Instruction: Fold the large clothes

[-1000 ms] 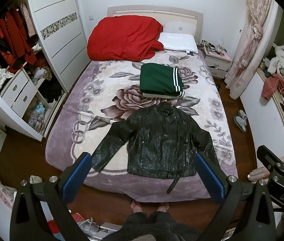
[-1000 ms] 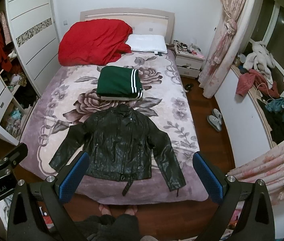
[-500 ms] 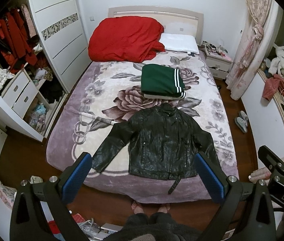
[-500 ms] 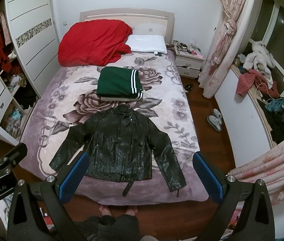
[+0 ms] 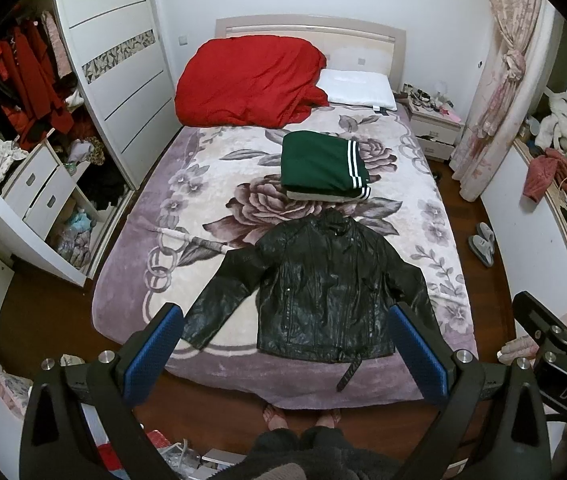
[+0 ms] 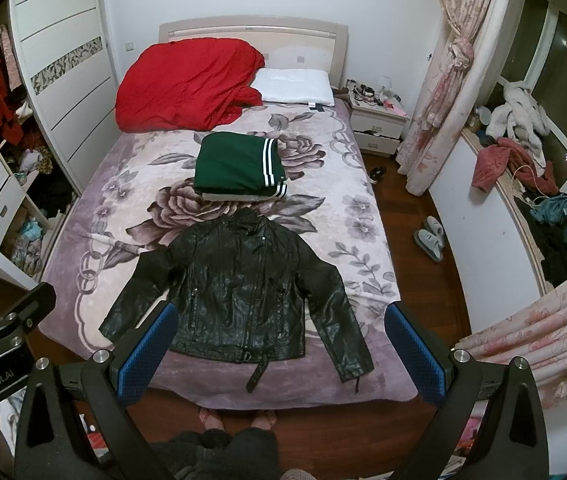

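One green garment (image 5: 321, 166) sits folded mid-bed, so that's done. The black jacket (image 5: 323, 292) lies flat and unfolded near the foot of the bed (image 5: 131, 272). Left gripper (image 5: 283, 352) and right gripper (image 6: 279, 350) hover above it, both spread wide, holding nothing.

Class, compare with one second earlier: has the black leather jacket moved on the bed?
No. The black leather jacket lies flat with its collar just below the folded green garment, as before; only the camera shifted slightly.
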